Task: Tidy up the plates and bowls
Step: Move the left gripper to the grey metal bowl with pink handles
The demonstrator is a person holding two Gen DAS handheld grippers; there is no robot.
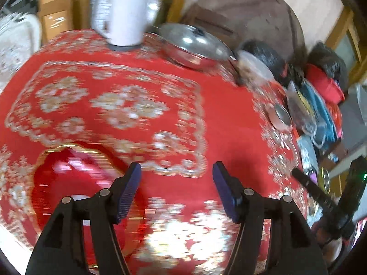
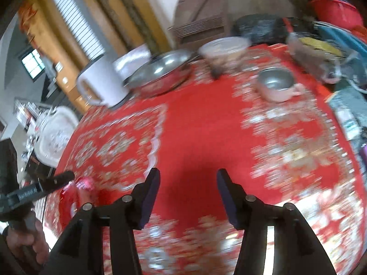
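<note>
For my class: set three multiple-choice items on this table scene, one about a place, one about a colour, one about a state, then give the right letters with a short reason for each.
1. Where does the white kettle stand?
A. at the far edge of the table, beside the lidded steel pan
B. on the red plate
C. between the left gripper's fingers

2. What colour is the plate near the left gripper?
A. blue
B. red with a gold rim
C. plain white

3. What is the state of the right gripper?
A. shut on a bowl
B. shut and empty
C. open and empty

Answers: 1 A, the kettle and pan sit side by side at the far edge. 2 B, red with a gold edge. 3 C, only tablecloth shows between its spread fingers.
</note>
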